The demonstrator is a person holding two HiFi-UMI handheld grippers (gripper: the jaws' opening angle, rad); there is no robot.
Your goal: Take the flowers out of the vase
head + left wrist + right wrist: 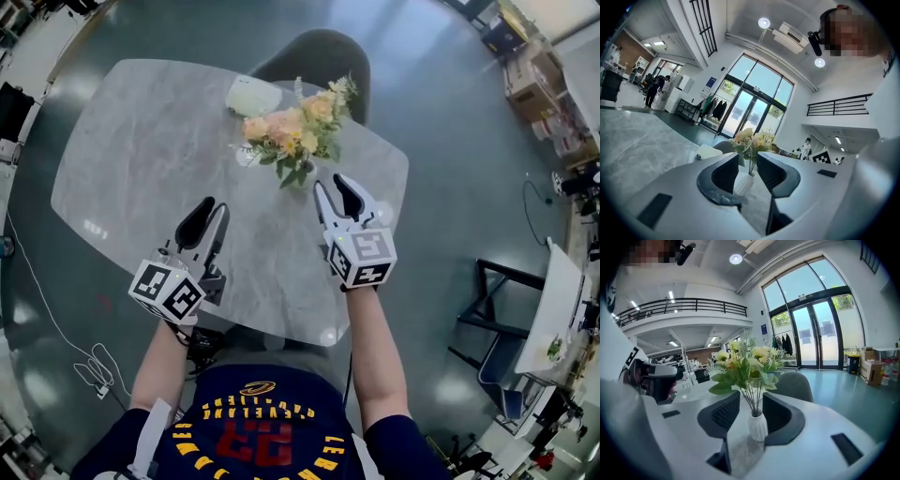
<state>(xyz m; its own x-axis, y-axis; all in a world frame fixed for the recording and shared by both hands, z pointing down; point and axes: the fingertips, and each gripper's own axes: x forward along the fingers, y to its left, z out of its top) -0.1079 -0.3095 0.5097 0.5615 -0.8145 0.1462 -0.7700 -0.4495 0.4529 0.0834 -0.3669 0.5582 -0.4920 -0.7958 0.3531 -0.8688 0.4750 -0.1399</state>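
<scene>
Both spread and empty, my left claw (216,204) and right claw (329,184) hang over the table (141,141), short of the flowers (291,131) in the vase (758,426). Best, I judge: 1 claw steadies the vase while the other pinches the stems (753,404) low.

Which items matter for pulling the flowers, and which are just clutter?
Job: flowers, vase, left hand-held gripper, right hand-held gripper, both open and short of the vase.
Lying about: white object on the table, grey chair.
</scene>
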